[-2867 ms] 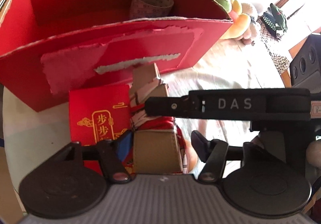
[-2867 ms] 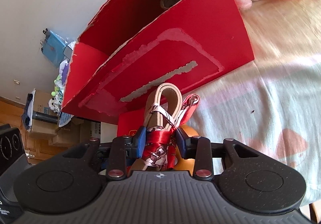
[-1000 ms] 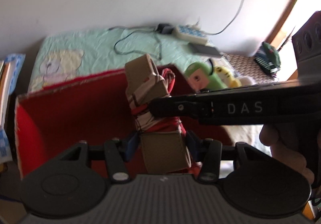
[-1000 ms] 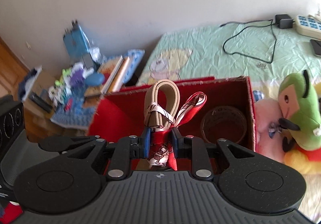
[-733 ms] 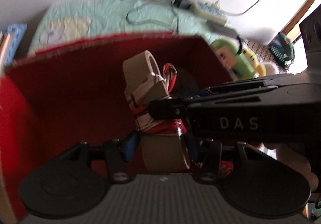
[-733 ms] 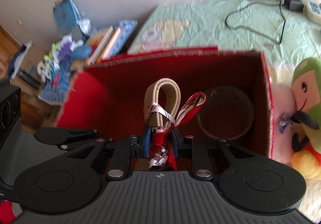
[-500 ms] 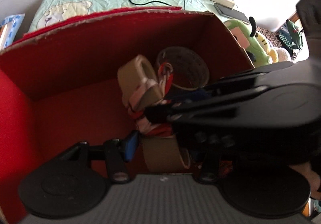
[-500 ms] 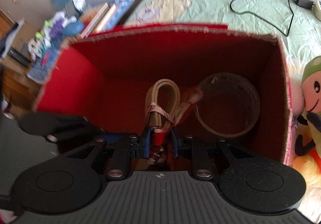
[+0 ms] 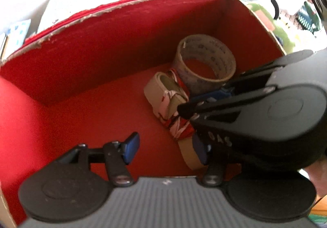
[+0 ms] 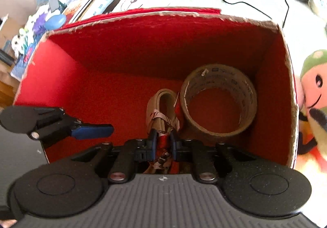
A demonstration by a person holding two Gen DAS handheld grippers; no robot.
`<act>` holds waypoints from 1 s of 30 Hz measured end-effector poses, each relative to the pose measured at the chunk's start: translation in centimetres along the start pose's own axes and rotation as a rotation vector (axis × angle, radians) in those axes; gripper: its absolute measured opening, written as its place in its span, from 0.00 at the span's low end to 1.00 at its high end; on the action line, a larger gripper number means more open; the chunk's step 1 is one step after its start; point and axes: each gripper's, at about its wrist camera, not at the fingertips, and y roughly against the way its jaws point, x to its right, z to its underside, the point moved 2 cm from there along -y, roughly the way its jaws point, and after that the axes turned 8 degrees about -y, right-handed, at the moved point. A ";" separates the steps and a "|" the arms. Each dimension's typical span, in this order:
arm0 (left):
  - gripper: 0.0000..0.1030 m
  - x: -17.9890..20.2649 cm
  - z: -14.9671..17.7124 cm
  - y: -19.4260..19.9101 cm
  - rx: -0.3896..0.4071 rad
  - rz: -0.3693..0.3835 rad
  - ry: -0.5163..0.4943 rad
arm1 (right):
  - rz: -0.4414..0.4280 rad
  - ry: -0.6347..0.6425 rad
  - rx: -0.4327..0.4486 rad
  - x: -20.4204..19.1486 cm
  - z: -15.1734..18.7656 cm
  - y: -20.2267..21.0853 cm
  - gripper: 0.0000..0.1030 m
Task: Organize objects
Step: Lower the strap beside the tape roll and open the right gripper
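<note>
left gripper [image 9: 165,149] jaws just spread, off the belt [image 10: 161,109]. right gripper [image 10: 163,144] clamps it, down by the tape roll [image 10: 220,99] near the box [image 10: 163,44] right wall. release gently; lift both straight up.

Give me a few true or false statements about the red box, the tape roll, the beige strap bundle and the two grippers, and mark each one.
1. The tape roll lies inside the red box. True.
2. The beige strap bundle lies outside the box. False: it is down inside the box, beside the tape roll.
3. The right gripper is clamped on the bundle's red scarf wrap. True.
4. The left gripper squeezes the bundle. False: its jaws have just been opening and stand apart, one pad clear of the strap.
5. The box is blue inside. False: it is red.
</note>
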 end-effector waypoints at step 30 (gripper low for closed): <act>0.69 0.4 0.1 0.8 -0.001 -0.196 -0.013 | -0.004 -0.053 0.143 0.4 -0.2 0.5 0.17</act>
